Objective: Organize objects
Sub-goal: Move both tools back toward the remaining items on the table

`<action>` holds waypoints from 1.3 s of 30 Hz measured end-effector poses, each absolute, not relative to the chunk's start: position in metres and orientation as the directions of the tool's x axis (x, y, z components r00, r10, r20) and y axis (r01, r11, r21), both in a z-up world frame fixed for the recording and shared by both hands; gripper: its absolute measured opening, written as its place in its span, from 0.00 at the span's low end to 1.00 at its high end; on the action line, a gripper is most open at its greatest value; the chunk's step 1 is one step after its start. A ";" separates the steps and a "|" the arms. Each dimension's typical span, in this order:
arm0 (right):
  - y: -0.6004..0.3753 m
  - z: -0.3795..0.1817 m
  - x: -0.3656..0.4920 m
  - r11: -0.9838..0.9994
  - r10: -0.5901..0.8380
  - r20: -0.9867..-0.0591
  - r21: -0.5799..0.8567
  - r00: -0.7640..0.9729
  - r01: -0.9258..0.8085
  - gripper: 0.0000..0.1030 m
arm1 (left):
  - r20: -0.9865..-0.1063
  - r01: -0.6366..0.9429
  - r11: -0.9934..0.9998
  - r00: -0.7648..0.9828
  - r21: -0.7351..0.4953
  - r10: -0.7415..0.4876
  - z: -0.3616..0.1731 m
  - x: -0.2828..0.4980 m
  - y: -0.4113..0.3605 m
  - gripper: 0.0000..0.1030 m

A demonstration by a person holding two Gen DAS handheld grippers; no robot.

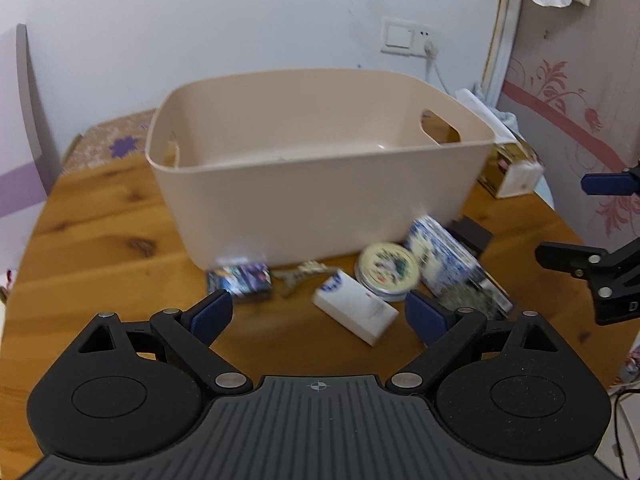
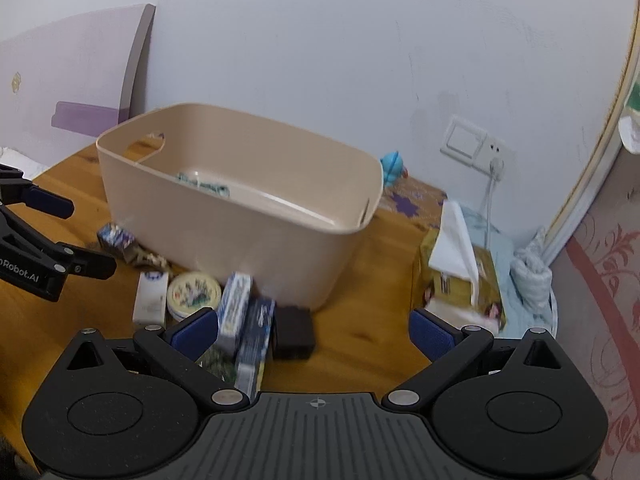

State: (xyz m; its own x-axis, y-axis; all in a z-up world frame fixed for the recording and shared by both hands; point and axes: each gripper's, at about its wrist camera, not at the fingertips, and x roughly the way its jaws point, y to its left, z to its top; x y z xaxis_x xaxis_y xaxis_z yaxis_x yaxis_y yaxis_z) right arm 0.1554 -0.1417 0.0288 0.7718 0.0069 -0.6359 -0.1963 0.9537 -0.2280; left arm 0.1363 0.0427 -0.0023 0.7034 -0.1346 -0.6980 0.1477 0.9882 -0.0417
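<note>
A beige plastic bin (image 1: 320, 184) stands on the wooden table (image 1: 100, 248); it also shows in the right wrist view (image 2: 240, 216), with a small teal thing lying inside. In front of it lie a small dark printed box (image 1: 240, 280), a white box (image 1: 354, 306), a round tin (image 1: 387, 270), blue-white boxes (image 1: 444, 256) and a black block (image 1: 474, 234). My left gripper (image 1: 318, 316) is open and empty above the white box. My right gripper (image 2: 314, 334) is open and empty above the black block (image 2: 294, 332) and blue-white boxes (image 2: 244, 320).
A yellow tissue box (image 2: 460, 284) stands right of the bin. A wall socket with a white cable (image 2: 478, 148) is behind it. A patterned cloth with purple stars (image 2: 412, 200) and a blue toy (image 2: 394, 168) lie at the table's back. A floral-papered wall is at the right.
</note>
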 end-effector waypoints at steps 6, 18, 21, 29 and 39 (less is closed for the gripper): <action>-0.151 0.013 0.143 0.962 0.002 -0.663 -0.203 0.749 -0.182 1.00 | -0.707 0.146 0.988 0.693 -0.054 -0.141 -0.014 0.126 0.031 0.92; -0.158 -0.018 0.126 0.967 0.000 -0.706 -0.180 0.709 -0.179 1.00 | -0.732 0.189 0.981 0.664 -0.035 -0.154 -0.037 0.110 0.004 0.91; -0.158 -0.025 0.126 0.969 0.007 -0.714 -0.167 0.700 -0.180 1.00 | -0.741 0.202 0.979 0.651 -0.042 -0.166 -0.041 0.110 0.001 0.83; -0.157 -0.043 0.125 0.968 0.014 -0.736 -0.160 0.676 -0.193 1.00 | -0.757 0.252 0.967 0.627 -0.025 -0.183 -0.051 0.114 -0.012 0.76; -0.158 -0.053 0.131 0.963 0.021 -0.744 -0.165 0.668 -0.214 1.00 | -0.752 0.308 0.951 0.623 -0.016 -0.214 -0.055 0.126 -0.029 0.76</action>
State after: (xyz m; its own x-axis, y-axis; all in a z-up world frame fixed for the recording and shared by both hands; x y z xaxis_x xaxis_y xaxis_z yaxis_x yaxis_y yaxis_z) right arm 0.1306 -0.1585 -0.0533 0.6681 0.0211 -0.7438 -0.2143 0.9627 -0.1652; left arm 0.1260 -0.0288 -0.0554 0.6229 -0.2144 -0.7524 0.3077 0.9514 -0.0163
